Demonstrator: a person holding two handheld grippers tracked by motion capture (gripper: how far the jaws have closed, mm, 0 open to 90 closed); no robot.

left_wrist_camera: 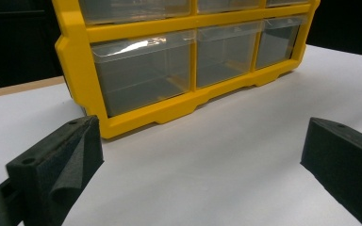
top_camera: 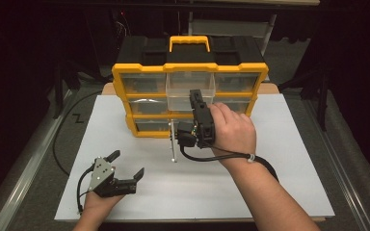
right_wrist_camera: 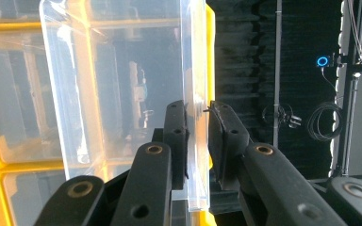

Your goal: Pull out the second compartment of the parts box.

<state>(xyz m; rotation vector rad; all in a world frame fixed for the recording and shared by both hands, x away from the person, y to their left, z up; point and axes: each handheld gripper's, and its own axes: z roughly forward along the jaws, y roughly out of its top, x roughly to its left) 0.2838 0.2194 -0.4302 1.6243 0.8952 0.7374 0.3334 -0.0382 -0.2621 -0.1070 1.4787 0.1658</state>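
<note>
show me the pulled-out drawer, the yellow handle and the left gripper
drawer (top_camera: 189,98): high view, clear front wall
handle (top_camera: 188,40): high view, top bar
left gripper (top_camera: 125,166): high view, between its open fingertips

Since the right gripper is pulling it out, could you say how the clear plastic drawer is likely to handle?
The clear plastic drawer looks empty and thin-walled, so probably light. Its glossy wall may slip between the right gripper pads. Pulled far from the yellow organiser, it might tip.

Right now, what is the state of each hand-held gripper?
Left hand-held gripper: open, holding nothing, resting on the white table.
Right hand-held gripper: closed on the front wall of the clear drawer.
</note>
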